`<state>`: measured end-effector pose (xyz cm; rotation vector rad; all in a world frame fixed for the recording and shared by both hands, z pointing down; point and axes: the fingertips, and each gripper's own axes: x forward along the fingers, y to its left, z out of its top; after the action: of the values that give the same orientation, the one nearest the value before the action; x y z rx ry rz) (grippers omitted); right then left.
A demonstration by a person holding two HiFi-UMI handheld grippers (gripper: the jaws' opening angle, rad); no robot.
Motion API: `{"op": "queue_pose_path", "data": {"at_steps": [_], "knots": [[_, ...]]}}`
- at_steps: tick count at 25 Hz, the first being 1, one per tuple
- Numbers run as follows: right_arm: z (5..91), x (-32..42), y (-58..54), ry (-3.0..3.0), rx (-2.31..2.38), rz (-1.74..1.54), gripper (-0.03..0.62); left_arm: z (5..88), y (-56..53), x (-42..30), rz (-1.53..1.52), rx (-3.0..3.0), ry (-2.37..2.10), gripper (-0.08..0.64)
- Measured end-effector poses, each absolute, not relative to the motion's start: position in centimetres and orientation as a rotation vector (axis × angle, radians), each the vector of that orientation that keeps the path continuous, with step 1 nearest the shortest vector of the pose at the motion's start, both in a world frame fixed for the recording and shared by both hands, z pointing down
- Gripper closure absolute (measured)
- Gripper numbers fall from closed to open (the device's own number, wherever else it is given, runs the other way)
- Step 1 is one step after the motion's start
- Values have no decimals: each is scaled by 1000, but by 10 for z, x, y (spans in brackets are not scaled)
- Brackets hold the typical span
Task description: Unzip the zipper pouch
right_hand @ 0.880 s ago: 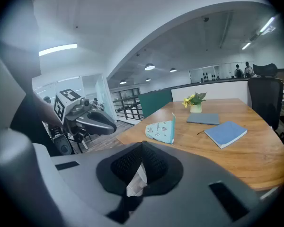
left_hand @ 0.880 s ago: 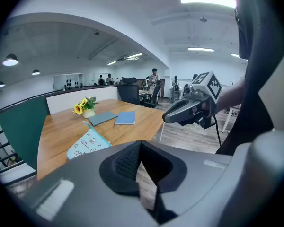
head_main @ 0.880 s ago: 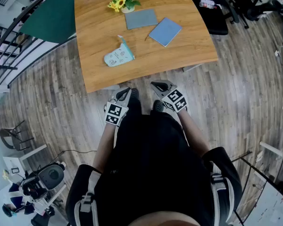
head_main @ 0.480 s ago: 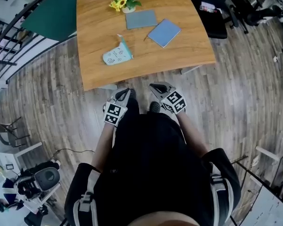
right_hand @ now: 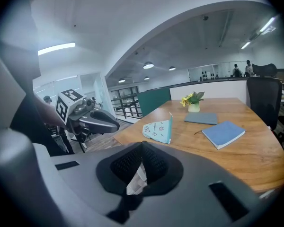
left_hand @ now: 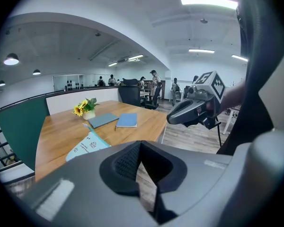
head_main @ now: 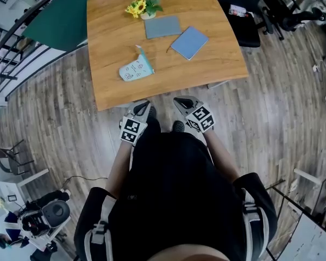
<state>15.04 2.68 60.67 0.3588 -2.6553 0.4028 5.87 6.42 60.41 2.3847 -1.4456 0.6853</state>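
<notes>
The near edge of the light-brown wooden table now lies slightly closer to the grey left gripper and the grey right gripper. The pale-blue printed zipper pouch appears slightly lower in the head view.

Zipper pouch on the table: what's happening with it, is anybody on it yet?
Nobody has it yet. The pouch lies untouched on the wooden table, toward its near edge. The person stands short of the table, with the left gripper and right gripper held low in front, both shut and empty. Unzipping has not begun.
</notes>
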Motion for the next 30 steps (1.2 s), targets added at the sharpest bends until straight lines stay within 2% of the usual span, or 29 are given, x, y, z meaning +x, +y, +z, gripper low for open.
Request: {"op": "queue_pose_path", "data": {"at_steps": [9,30], "knots": [[613,132,8,-2608,376,424,589,612,36,36,712,2390,-1412,559],[622,115,-35,-2572,531,473,574,680,-62,3,790,2382,-1253,474]]}}
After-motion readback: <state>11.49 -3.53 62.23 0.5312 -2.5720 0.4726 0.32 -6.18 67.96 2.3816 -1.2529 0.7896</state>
